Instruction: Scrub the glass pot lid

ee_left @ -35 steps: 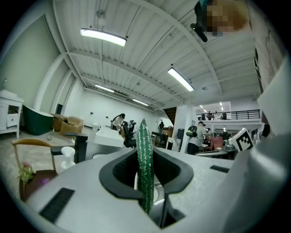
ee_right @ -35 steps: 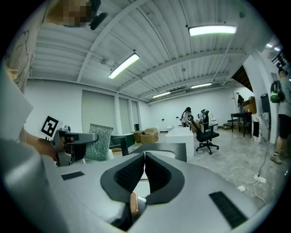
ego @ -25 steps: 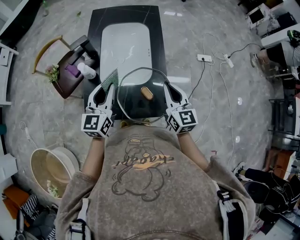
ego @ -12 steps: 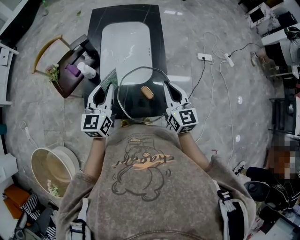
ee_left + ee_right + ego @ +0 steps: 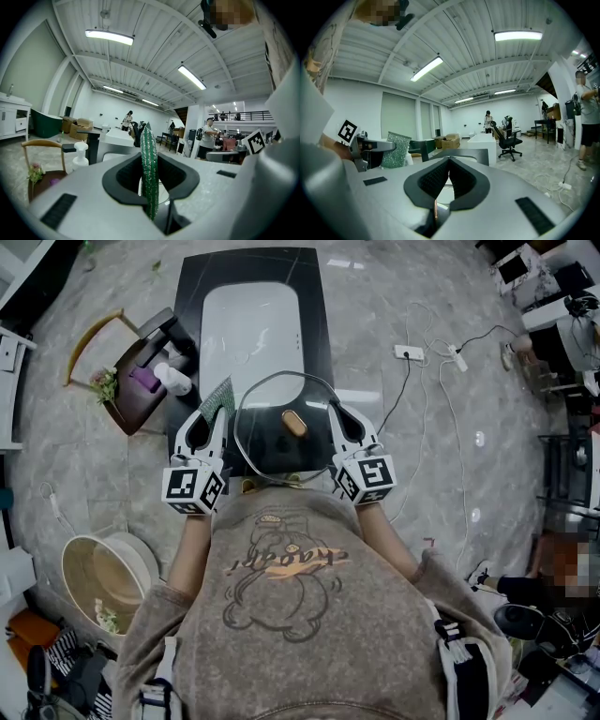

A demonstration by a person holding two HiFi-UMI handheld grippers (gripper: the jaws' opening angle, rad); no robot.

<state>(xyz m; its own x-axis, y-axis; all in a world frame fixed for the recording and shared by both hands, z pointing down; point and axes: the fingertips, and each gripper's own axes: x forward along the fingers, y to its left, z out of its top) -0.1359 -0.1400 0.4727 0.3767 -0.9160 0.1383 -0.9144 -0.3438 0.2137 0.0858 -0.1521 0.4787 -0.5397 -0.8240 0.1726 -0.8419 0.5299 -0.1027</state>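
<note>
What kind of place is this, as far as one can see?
Probably a large open workshop or studio hall, not a home kitchen. It has a high ribbed white ceiling with long strip lights, a polished grey stone floor, and a black office chair.

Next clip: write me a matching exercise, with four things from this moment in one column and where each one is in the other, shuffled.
Things:
1. green glittery scrub pad
2. round glass pot lid with wooden knob
3. white pump bottle
4. beige round basin

Places:
A. on the floor
B. rim pinched in the right tool
C. beside the dark brown chair
D. clamped in the left tool

Pairs: 1-D, 2-B, 3-C, 4-A.
</note>
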